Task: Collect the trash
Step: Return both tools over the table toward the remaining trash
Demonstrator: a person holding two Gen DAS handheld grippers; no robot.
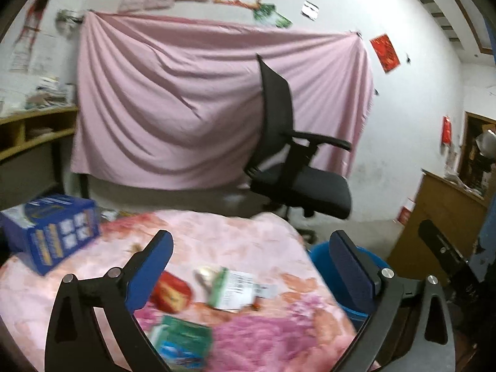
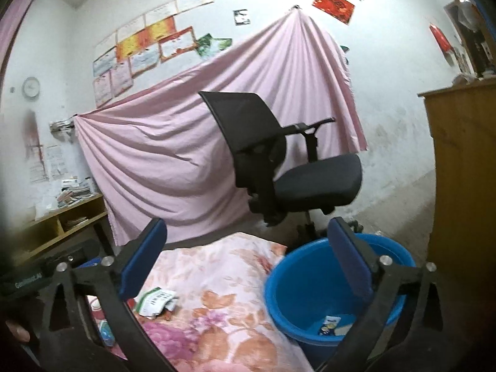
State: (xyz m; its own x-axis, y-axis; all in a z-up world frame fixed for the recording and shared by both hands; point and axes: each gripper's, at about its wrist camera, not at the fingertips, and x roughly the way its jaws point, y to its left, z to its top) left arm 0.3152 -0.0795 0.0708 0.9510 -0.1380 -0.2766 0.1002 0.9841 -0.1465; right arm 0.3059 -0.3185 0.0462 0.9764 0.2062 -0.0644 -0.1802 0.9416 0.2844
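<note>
- Left gripper [image 1: 251, 259] held wide and released above the bench [image 1: 263, 241], nothing between its blue pads.
- Right gripper [image 2: 246, 248] likewise spread and released, straddling the bench edge and the blue bucket [image 2: 297, 282].
- Bench draped in a pink floral cloth, litter scattered across it: a red packet [image 1: 172, 291] at 7 o'clock of the left view, a white-and-green wrapper [image 1: 231, 288] just beside it toward centre, a green-and-blue carton [image 1: 183, 341] nearer the camera at 6 o'clock.
- Blue box [image 1: 52, 229] standing at the bench's 9 o'clock side, well apart from the litter.
- Bucket on the floor just beside the bench, at 5 o'clock of the right view, with small packets [image 2: 330, 325] lying at its bottom.
- Black office chair [image 2: 285, 161] behind the bench at 12 o'clock, before a pink sheet [image 2: 173, 155] hung on the wall.
- Wooden cabinet [image 2: 465, 186] at 3 o'clock.
</note>
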